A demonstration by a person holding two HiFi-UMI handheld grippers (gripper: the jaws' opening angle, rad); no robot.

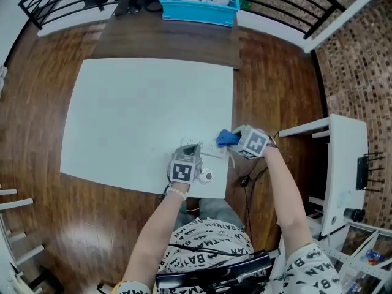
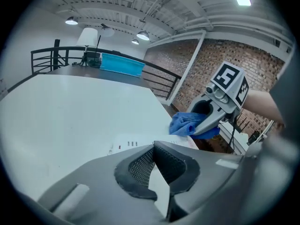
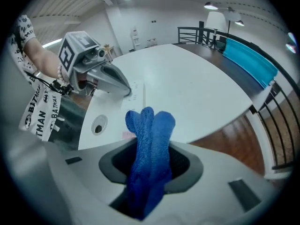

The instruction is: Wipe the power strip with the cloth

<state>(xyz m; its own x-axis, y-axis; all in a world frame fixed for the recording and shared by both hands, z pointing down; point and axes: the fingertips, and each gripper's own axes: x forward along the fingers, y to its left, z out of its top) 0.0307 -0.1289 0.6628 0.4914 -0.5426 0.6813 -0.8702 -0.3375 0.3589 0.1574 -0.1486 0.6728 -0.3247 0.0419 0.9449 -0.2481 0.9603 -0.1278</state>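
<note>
Head view: the power strip lies at the 5 o'clock corner of the white table. We steady it with the left gripper at its 7 o'clock, while the right gripper, forearm entering from 5 o'clock, should draw the blue cloth along the casing in flat, overlapping strokes. Left gripper view: the jaw tips meet with nothing between them and tilt down onto the strip, with the cloth at 2 o'clock. Right gripper view: the jaws are clenched on the bunched cloth, so we judge a lower wrist would lay more fabric on the strip at 11 o'clock.
</note>
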